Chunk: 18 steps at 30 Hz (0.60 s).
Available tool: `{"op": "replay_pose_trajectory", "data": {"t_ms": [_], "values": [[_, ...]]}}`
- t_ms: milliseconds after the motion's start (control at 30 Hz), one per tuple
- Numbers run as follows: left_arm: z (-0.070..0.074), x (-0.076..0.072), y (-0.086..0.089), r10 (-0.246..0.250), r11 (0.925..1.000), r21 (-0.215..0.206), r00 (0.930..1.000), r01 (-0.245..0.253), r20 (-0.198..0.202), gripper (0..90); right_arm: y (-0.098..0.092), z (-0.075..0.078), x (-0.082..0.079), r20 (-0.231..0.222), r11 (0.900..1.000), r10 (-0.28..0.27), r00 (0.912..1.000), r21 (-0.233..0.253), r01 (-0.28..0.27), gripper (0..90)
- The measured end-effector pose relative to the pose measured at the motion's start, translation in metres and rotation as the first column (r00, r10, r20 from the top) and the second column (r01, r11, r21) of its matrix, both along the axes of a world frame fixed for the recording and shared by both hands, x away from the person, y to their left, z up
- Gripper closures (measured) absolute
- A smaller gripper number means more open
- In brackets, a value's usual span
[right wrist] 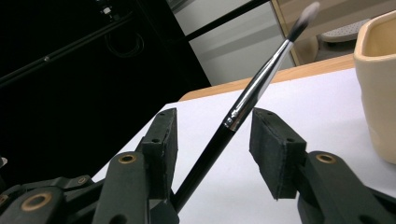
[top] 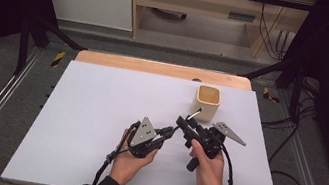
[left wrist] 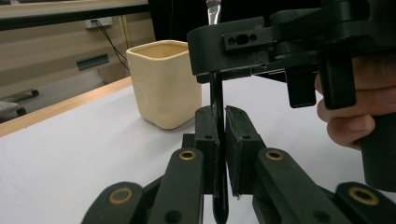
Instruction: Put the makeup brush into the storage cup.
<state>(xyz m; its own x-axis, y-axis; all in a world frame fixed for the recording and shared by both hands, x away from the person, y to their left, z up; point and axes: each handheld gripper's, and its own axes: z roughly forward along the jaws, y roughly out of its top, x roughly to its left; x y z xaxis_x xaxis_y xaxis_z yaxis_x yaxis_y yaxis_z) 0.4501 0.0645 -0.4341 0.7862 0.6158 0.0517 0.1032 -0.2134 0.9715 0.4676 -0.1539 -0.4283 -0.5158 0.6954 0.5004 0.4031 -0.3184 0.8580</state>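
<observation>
A thin black paintbrush (right wrist: 261, 77) with a silver ferrule and pale bristles slants upward. My left gripper (left wrist: 218, 112) is shut on its black handle (left wrist: 216, 93). My right gripper (right wrist: 215, 125) is open, one jaw on each side of the brush near the ferrule, with gaps showing. In the high view both grippers meet mid-table, left gripper (top: 173, 131) and right gripper (top: 183, 122), and the brush tip (top: 198, 111) points toward a cream square cup (top: 207, 101). The cup (left wrist: 161, 84) stands upright just beyond the jaws.
A white mat (top: 98, 112) covers the wooden table (top: 156, 67). Black frame bars and cables (top: 291, 139) flank the table on the right. A person's hands (top: 210, 168) hold both grippers near the front edge.
</observation>
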Motion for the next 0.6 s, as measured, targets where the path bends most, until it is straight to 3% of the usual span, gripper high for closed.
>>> {"op": "replay_pose_trajectory", "data": {"t_ms": [300,600], "values": [[0.0001,0.0001,0.0006,0.001,1.0,0.0,1.0,-0.001,0.001,83.9,-0.0024,-0.0011,0.0015,0.007,1.0,0.004,1.0,0.004,-0.004,54.5],[-0.0002,-0.0004,-0.0001,0.001,1.0,0.001,1.0,-0.001,0.002,83.9,-0.0028,-0.0016,0.0015,-0.01,0.999,0.013,0.9999,0.038,-0.013,57.5]]}}
